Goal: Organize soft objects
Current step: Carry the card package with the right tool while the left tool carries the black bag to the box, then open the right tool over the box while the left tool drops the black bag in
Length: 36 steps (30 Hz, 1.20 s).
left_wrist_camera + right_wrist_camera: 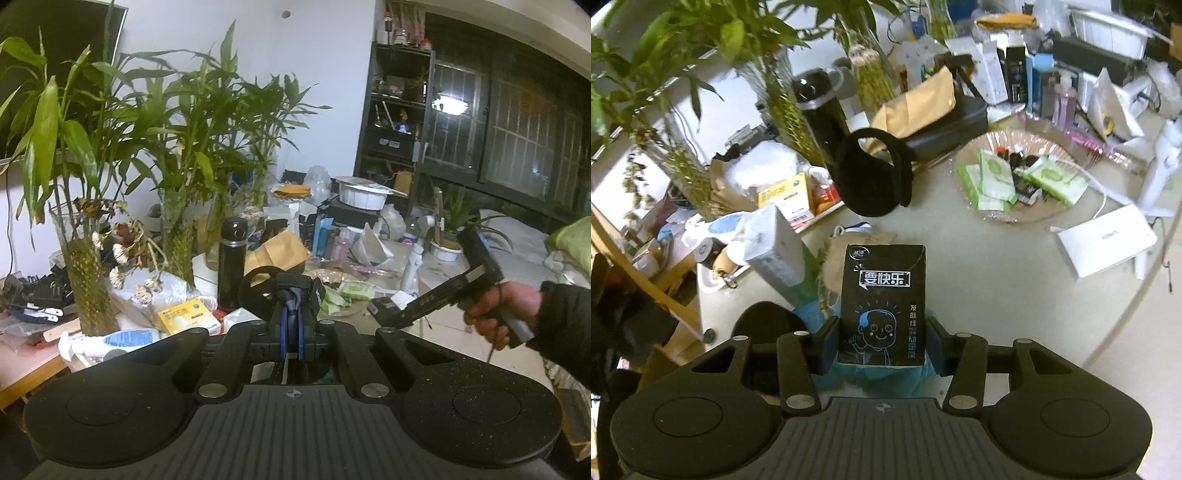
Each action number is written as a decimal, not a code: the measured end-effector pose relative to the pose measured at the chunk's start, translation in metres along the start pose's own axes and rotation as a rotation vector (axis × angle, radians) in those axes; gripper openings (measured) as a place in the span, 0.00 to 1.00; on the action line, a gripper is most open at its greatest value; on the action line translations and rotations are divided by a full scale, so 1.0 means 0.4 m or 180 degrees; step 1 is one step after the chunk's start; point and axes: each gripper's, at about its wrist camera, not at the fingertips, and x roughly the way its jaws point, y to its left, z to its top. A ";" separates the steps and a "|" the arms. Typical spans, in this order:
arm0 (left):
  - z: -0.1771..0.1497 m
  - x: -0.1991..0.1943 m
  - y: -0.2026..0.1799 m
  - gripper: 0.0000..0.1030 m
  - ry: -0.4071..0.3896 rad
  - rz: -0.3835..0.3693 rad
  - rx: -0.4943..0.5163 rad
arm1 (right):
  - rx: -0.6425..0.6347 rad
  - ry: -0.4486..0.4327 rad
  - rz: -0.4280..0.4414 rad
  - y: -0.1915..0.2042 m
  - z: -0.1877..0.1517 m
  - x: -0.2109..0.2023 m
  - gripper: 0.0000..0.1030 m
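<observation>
My right gripper (882, 343) is shut on a black tissue pack (882, 306) printed with a cartoon face, and holds it upright above the pale table (997, 277). A teal cloth (886, 376) lies under the jaws. Black earmuffs (875, 173) stand further back, leaning by a black flask (820, 110). In the left wrist view my left gripper (291, 306) is shut, its blue pads (283, 332) together, with the earmuffs (258, 284) just behind its tips. A hand (495, 314) holds the right gripper (391, 314) at the right, the black pack (384, 308) at its end.
A clear plate (1052, 147) holds green wipe packs (1056, 179). A white flat box (1108, 240), a white tissue box (779, 254) and a yellow box (786, 197) lie around. Tall plants in glass vases (85, 288) crowd the left. Boxes and bottles (1015, 77) fill the back.
</observation>
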 end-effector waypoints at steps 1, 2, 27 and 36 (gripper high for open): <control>0.002 0.000 -0.004 0.06 -0.0004 -0.0011 0.0008 | -0.0027 -0.0015 -0.0002 0.008 -0.004 -0.021 0.50; 0.002 -0.001 -0.007 0.06 -0.0010 -0.0022 0.0015 | -0.0054 -0.0029 -0.0002 0.018 -0.009 -0.043 0.50; -0.098 0.078 -0.133 0.07 0.0586 -0.0345 0.0197 | -0.0544 0.0423 0.0279 0.234 -0.283 -0.145 0.50; -0.127 0.100 -0.135 0.64 0.0818 -0.0184 0.0183 | -0.0765 0.0361 0.0041 0.273 -0.305 -0.132 0.98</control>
